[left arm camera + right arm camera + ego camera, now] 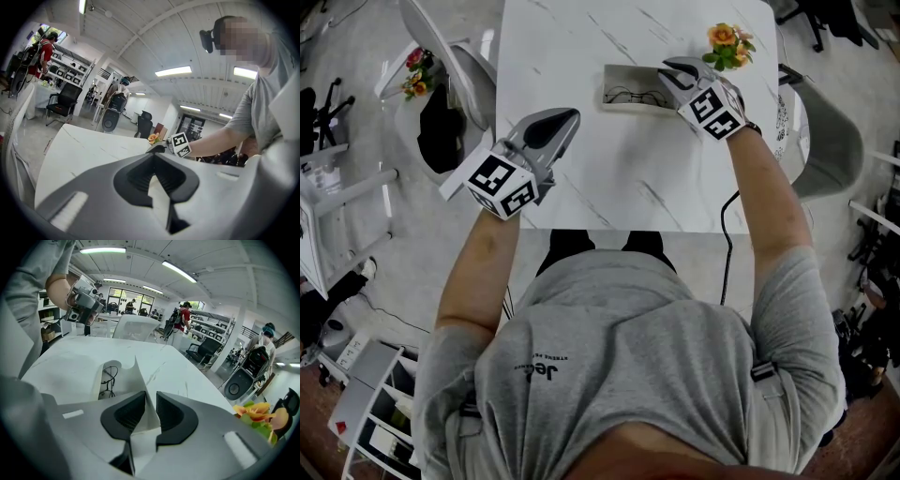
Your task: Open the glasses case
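A white glasses case (619,97) lies open at the far middle of the white marble table (609,178), with dark-rimmed glasses (636,95) inside. My right gripper (668,73) is at the case's right end, shut on its thin white lid (139,380), which stands up between the pads. Past the lid, the glasses (110,377) rest in the open tray. My left gripper (570,118) hovers over the table's left part, well apart from the case, its jaws together and empty. In the left gripper view, my left gripper (153,160) looks across the table toward the right gripper (160,149).
Orange flowers (727,43) stand at the table's far right corner, just beyond the right gripper. A white chair (455,80) is left of the table and a grey chair (830,141) right of it. A cable (727,234) hangs off the near right edge.
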`<state>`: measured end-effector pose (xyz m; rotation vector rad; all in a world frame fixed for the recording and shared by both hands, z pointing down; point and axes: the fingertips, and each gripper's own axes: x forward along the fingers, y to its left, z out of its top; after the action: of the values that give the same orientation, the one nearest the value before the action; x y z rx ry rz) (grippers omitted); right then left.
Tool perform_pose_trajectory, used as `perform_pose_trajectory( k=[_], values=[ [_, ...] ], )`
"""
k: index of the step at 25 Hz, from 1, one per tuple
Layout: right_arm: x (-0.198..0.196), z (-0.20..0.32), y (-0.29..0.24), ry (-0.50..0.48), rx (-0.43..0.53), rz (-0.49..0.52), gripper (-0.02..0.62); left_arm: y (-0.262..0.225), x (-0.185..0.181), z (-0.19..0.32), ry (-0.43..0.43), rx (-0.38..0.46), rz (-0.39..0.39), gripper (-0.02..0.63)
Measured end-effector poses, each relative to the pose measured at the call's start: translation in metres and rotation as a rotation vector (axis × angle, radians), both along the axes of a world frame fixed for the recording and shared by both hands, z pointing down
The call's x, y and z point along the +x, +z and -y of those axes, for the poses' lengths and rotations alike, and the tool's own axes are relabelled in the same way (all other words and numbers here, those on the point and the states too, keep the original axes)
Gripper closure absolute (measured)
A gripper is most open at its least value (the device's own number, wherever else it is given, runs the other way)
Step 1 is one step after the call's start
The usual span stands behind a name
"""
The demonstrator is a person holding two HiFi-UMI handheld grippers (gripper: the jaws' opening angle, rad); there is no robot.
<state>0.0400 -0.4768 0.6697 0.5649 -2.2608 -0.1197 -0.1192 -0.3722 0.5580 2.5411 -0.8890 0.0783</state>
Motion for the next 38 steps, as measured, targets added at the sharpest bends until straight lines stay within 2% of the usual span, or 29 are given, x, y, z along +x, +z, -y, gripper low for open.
perform_pose_trajectory(
  k=[3, 6, 10, 17, 23, 32, 38],
  values=[
    [-0.003, -0.002, -0.006, 0.003, 0.0, 0.011, 0.532, -0.001, 0.0, -0.003, 0.0, 0.002, 0.0, 0.549],
    [-0.003, -0.005, -0.007, 0.011, -0.011, 0.024, 0.491, -0.005, -0.002, -0.005, -0.002, 0.007, 0.0, 0.549],
    [-0.004, -0.008, -0.026, 0.021, 0.004, 0.052, 0.468, -0.013, -0.001, -0.009, -0.001, 0.02, -0.003, 0.549],
    [-0.002, -0.014, -0.097, 0.09, 0.044, 0.183, 0.466, -0.046, 0.002, -0.016, 0.009, 0.052, -0.015, 0.551],
    [0.015, -0.027, -0.166, 0.161, 0.073, 0.31, 0.468, -0.095, -0.005, -0.014, -0.032, 0.093, -0.049, 0.549],
    [0.044, -0.055, -0.266, 0.253, 0.144, 0.484, 0.522, -0.173, -0.007, -0.016, -0.068, 0.173, -0.055, 0.549],
    [0.064, -0.076, -0.313, 0.302, 0.171, 0.548, 0.554, -0.219, -0.002, -0.02, -0.075, 0.224, -0.076, 0.549]
  ],
)
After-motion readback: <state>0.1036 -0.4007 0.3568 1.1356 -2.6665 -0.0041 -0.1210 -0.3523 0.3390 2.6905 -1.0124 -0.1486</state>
